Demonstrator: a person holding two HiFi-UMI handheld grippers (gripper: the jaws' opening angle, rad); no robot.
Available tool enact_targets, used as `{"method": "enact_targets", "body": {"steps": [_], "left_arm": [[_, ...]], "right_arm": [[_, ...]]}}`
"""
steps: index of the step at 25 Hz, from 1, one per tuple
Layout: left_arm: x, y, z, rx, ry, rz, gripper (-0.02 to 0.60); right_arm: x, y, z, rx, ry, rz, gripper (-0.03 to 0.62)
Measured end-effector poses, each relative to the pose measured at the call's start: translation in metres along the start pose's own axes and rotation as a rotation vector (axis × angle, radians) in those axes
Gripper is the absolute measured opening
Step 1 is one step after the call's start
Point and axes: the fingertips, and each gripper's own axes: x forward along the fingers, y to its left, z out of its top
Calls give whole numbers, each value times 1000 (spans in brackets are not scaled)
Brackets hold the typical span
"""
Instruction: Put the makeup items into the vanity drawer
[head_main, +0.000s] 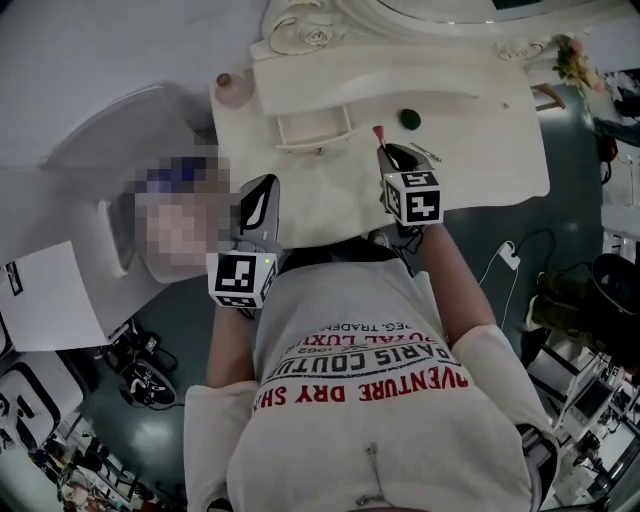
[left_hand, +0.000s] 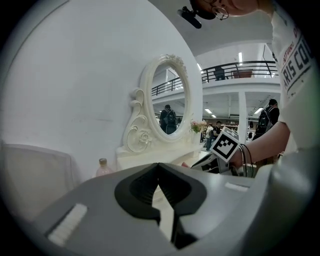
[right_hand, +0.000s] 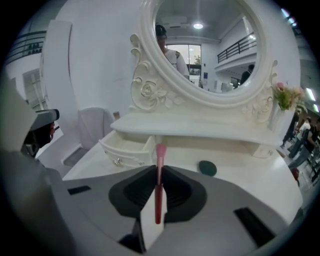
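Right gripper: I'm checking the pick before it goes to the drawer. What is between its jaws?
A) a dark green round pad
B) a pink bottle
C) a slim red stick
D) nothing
C: in the right gripper view, the right gripper has its jaws shut on the slim red stick, while the dark green round pad lies apart on the vanity top.

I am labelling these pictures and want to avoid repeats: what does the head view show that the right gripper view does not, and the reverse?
Only the head view: the person's printed shirt and the marker cube on the right hand-held gripper. Only the right gripper view: a person reflected in the mirror, and the jaws seen from behind, shut on the red brush. Both: that brush, the open drawer and the dark green round pad on the white table.
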Motion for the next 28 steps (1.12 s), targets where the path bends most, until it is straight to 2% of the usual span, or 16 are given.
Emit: {"method": "enact_targets", "body": {"steps": [5, 9, 14, 18, 22, 25, 28], "left_arm": [[-16, 12, 13, 3, -34, 82, 11], [-31, 22, 14, -19, -45, 196, 11], [-43, 26, 12, -32, -38, 292, 11], [-52, 27, 7, -72, -34, 383, 11], [-54, 20, -3, -115, -12, 447, 11], [-54, 10, -10, -135, 8, 472, 11], [-55, 5, -14, -145, 19, 501, 11]], "right_arm": [[6, 24, 35, -100, -48, 80, 52], [18, 49, 60, -221, -75, 191, 52], [28, 68, 76, -340, -81, 296, 52], [38, 88, 79, -457, -63, 408, 52], [47, 111, 63, -652, -12, 551, 52], [55, 117, 55, -783, -4, 581, 52], [60, 121, 58, -808, -16, 598, 52]]}}
